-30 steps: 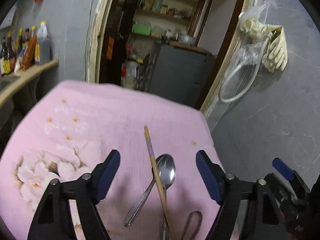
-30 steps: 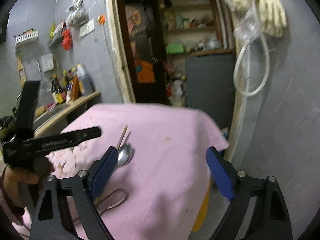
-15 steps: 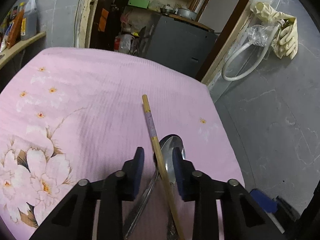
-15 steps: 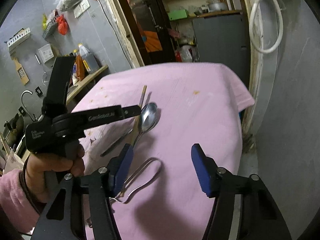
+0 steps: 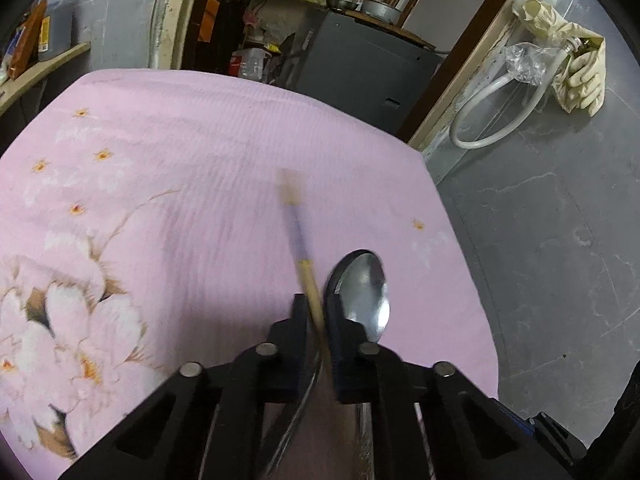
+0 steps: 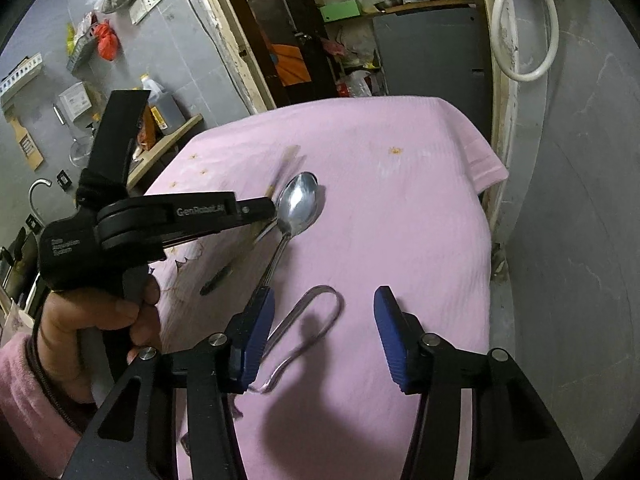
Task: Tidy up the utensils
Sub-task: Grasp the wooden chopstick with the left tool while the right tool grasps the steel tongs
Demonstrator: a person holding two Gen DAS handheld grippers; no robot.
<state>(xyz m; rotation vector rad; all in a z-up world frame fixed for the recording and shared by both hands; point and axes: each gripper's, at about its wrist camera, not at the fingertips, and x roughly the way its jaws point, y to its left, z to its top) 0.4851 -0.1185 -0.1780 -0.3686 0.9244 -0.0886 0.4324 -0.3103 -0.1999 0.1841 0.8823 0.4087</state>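
Note:
On the pink flowered cloth (image 5: 200,168) lie a steel spoon (image 5: 366,292), a wooden chopstick (image 5: 298,240) with a purple band, and a bent metal loop (image 6: 320,312). My left gripper (image 5: 316,308) is shut on the chopstick, whose far end is blurred. The spoon's bowl sits just right of its fingers. In the right wrist view the left gripper (image 6: 268,208) reaches in from the left beside the spoon (image 6: 298,204). My right gripper (image 6: 324,340) hovers low over the loop with its jaws closing. The blue pads (image 6: 256,332) are apart from the loop, and the spoon's handle runs past the left pad.
A second dark utensil handle (image 6: 216,280) lies left of the spoon. A hand in a pink sleeve (image 6: 100,312) holds the left gripper. The cloth's edge (image 6: 484,168) drops off at the right beside a grey wall. A shelf with bottles (image 6: 160,116) stands at the left.
The left jaws closed onto the chopstick as the gripper sank toward the cloth. The right gripper came down over the metal loop and its jaws narrowed.

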